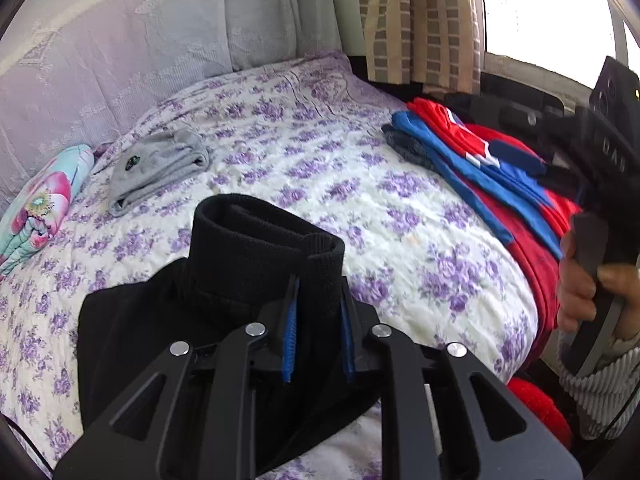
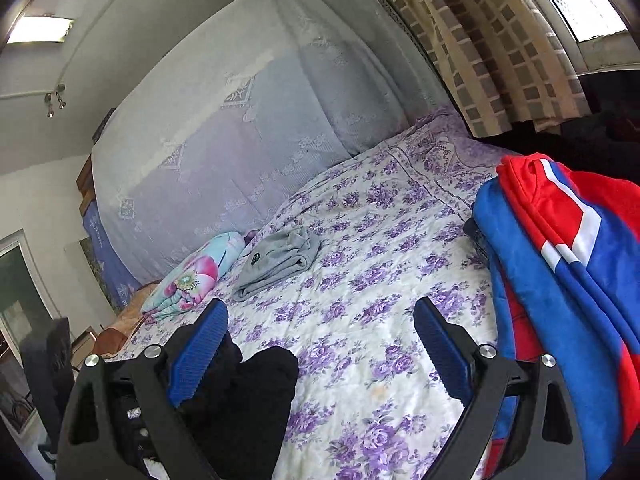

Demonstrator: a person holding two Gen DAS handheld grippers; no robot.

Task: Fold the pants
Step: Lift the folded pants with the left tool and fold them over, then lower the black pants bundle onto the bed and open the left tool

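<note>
Black pants (image 1: 248,264) with a ribbed cuff lie bunched on the floral bedspread near the front edge. My left gripper (image 1: 318,300) is shut on the black fabric just below the cuff, blue pads pinching it. In the right wrist view the black pants (image 2: 248,396) show at lower left. My right gripper (image 2: 320,344) is open and empty, held above the bed to the right of the pants. The right gripper also shows in the left wrist view (image 1: 600,168), held in a hand at the far right.
A folded grey garment (image 1: 156,168) and a floral pillow (image 1: 36,208) lie at the far left of the bed (image 1: 320,152). A red and blue pile of clothes (image 1: 480,168) sits at the right edge. A curtain (image 1: 416,20) and window are behind.
</note>
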